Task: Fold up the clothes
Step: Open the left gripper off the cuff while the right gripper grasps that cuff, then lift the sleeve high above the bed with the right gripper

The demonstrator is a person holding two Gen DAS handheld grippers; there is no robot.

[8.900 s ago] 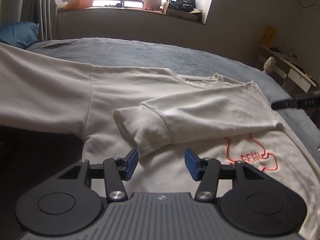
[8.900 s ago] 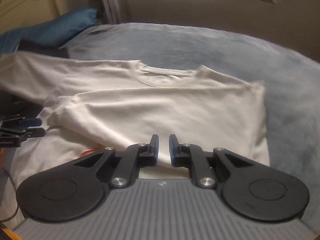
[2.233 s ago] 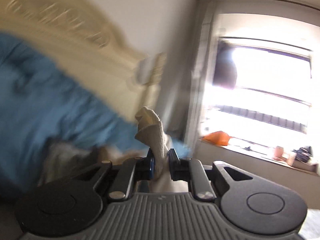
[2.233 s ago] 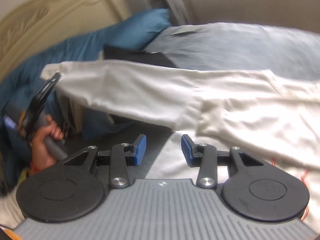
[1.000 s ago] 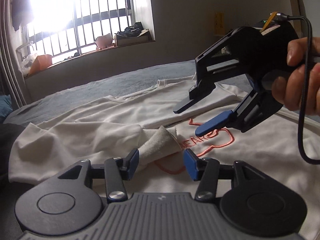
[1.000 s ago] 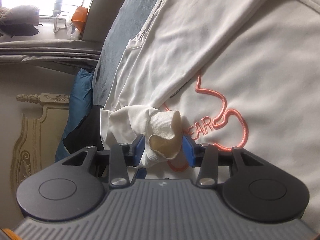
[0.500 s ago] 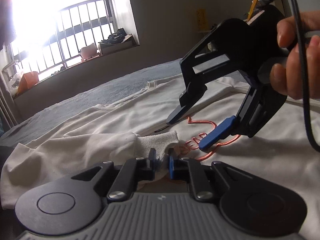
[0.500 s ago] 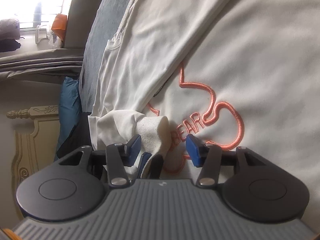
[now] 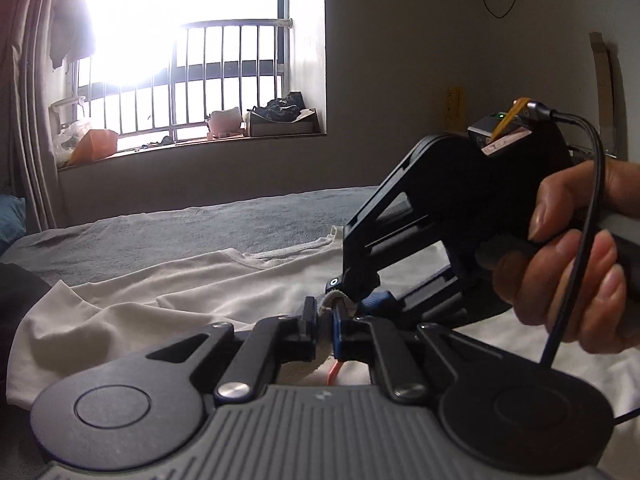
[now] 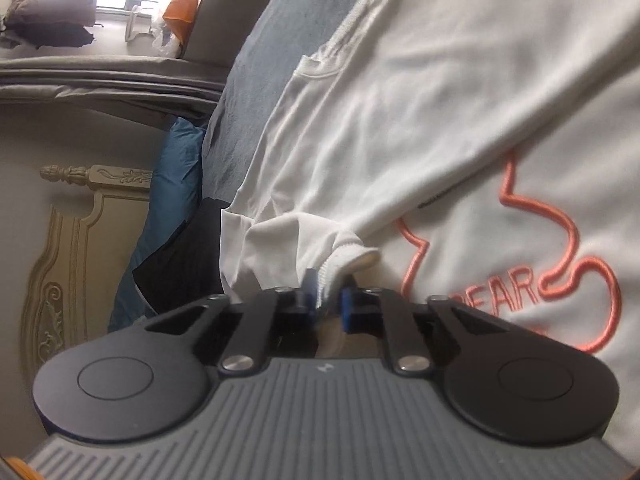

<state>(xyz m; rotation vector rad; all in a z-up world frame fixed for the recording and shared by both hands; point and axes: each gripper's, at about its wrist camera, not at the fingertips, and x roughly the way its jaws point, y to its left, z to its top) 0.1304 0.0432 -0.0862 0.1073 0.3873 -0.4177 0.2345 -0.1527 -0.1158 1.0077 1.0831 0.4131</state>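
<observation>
Both grippers closed onto the same sleeve cuff since half a second back, when the right one was open.

Left wrist view: left gripper (image 9: 325,322) pinches the cuff (image 9: 329,303), right gripper (image 9: 366,300) biting it from the far side, sweatshirt (image 9: 180,280) flat on the bed (image 9: 180,224).
Right wrist view: right gripper (image 10: 329,300) clamps that cuff (image 10: 352,260); the sleeve (image 10: 420,168) runs up and away toward the shoulder, so neither hand is nearer.
</observation>
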